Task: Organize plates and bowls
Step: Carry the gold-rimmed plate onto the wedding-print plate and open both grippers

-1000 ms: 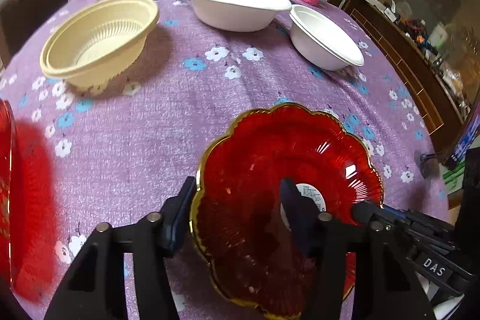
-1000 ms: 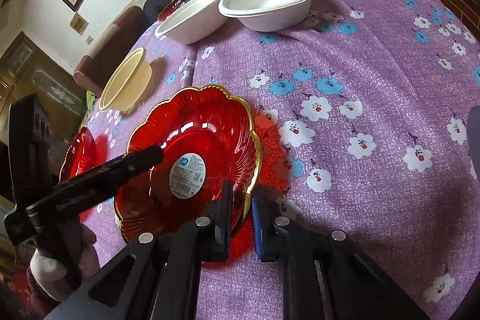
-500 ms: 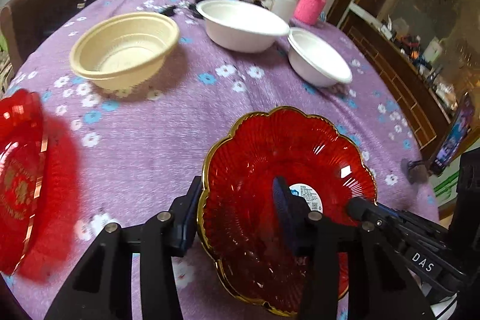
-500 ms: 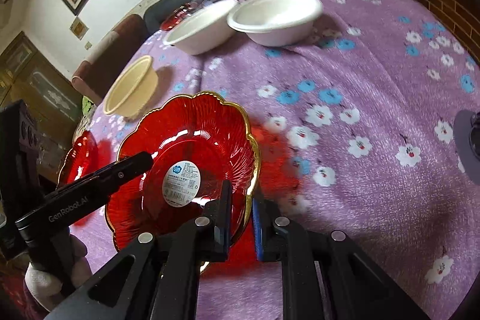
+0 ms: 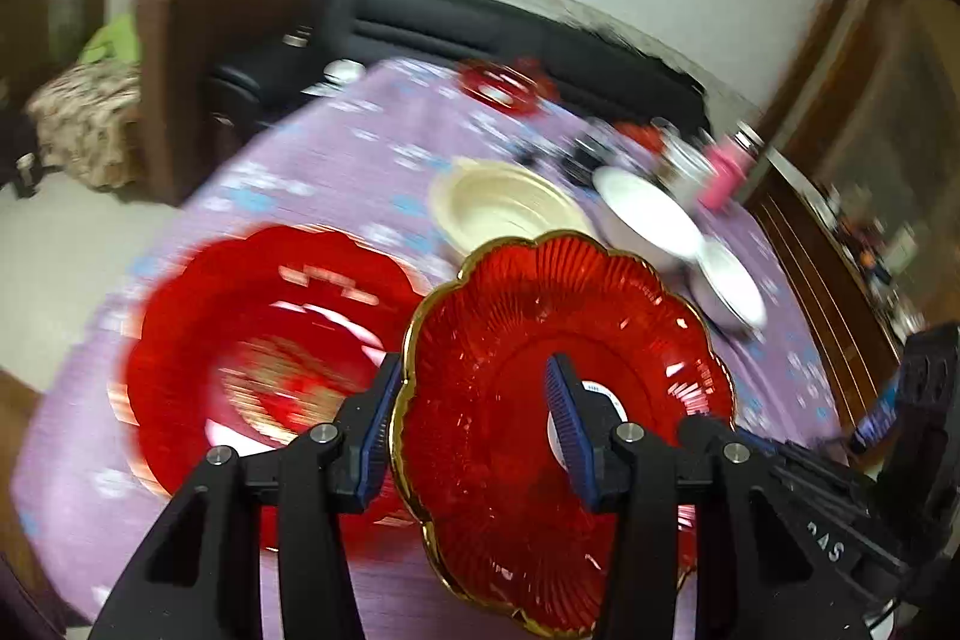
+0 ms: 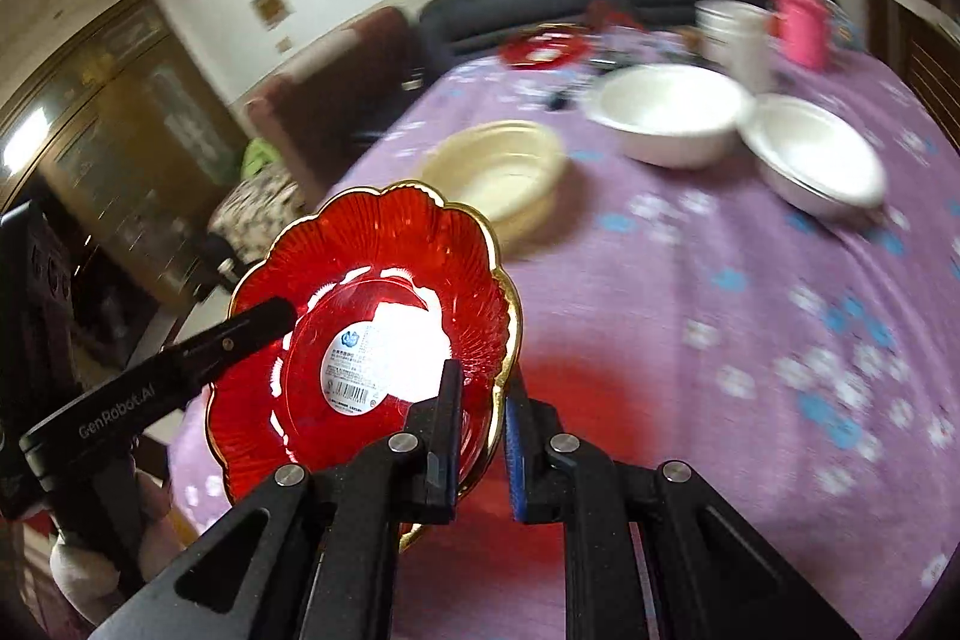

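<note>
A red scalloped plate with a gold rim (image 5: pixel 540 334) (image 6: pixel 372 256) is lifted off the table, tilted. My right gripper (image 6: pixel 480 388) is shut on its rim. My left gripper (image 5: pixel 474 406) is open, its jaws straddling the plate's left rim, one finger inside the plate (image 5: pixel 567 412), one outside. A second red plate (image 5: pixel 264 340) lies on the purple tablecloth, left of and below the held one. A cream bowl (image 5: pixel 504 208) (image 6: pixel 498 172) and two white bowls (image 6: pixel 672 112) (image 6: pixel 816 154) stand farther back.
A small red plate (image 6: pixel 543 46) lies at the table's far end near white cups (image 6: pixel 735 34) and a pink bottle (image 6: pixel 801 19). A brown chair (image 5: pixel 198 40) and dark sofa stand beyond the table. A cabinet is at the right.
Both grippers have lifted the gold-rimmed plate off the table and swung it left, over toward the second red plate. The views are motion-blurred.
</note>
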### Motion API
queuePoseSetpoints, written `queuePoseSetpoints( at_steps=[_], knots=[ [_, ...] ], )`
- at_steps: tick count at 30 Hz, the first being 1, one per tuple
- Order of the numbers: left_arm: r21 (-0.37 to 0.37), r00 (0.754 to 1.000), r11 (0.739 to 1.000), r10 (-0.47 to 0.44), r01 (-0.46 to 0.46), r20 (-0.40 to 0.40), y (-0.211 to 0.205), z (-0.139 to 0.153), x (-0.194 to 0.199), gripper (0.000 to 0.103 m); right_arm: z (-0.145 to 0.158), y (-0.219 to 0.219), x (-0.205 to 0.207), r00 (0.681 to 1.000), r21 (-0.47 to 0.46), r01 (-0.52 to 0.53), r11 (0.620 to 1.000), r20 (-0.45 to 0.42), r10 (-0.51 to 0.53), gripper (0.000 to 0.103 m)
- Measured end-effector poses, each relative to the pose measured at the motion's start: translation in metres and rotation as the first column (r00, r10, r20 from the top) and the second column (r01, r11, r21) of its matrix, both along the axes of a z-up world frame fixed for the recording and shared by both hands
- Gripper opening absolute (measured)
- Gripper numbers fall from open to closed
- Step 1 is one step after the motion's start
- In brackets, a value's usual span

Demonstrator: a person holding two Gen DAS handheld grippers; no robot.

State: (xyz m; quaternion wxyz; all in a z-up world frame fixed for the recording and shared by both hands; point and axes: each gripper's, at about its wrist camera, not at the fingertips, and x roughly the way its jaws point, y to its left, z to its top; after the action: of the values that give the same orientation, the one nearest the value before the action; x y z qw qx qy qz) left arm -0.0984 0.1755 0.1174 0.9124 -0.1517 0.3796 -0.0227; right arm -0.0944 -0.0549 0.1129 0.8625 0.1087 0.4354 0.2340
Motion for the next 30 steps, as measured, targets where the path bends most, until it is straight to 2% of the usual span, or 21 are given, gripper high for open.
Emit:
queuePoseSetpoints(
  at_steps=[6,13,18,21,25,26,29,30],
  knots=[
    [0.030,0.986,0.986,0.164,-0.163,-0.026,0.073,-0.006,0.001,0.046,0.003,0.087,0.015,0.991,-0.024,-0.135,0.991,0.008,0.135,0.014],
    [0.054,0.966,0.975,0.221,-0.216,-0.134,0.113,-0.050,0.031,0.046,-0.028,0.148,0.044,0.983,-0.083,-0.181,0.980,-0.041,0.178,0.014],
    [0.056,0.959,0.975,0.221,-0.214,-0.179,0.119,-0.072,0.044,0.046,-0.052,0.155,0.057,0.983,-0.105,-0.172,0.980,-0.087,0.163,0.014],
    [0.082,0.962,0.975,0.217,-0.206,-0.168,0.115,-0.074,0.047,0.046,-0.061,0.155,0.063,0.983,-0.108,-0.165,0.980,-0.103,0.154,0.015],
    [0.073,0.966,0.979,0.202,-0.192,-0.164,0.114,-0.076,0.051,0.057,-0.062,0.156,0.068,0.985,-0.125,-0.161,0.979,-0.089,0.150,0.017],
    [0.063,0.967,0.980,0.197,-0.190,-0.161,0.115,-0.075,0.051,0.061,-0.061,0.161,0.065,0.986,-0.163,-0.163,0.973,-0.061,0.155,0.017],
    [0.032,0.971,0.981,0.196,-0.193,-0.138,0.116,-0.071,0.047,0.065,-0.062,0.165,0.063,0.987,-0.197,-0.162,0.967,-0.027,0.160,0.020],
    [0.027,0.972,0.980,0.198,-0.196,-0.125,0.117,-0.068,0.045,0.065,-0.062,0.166,0.062,0.986,-0.201,-0.165,0.966,-0.016,0.165,0.024]
  ],
)
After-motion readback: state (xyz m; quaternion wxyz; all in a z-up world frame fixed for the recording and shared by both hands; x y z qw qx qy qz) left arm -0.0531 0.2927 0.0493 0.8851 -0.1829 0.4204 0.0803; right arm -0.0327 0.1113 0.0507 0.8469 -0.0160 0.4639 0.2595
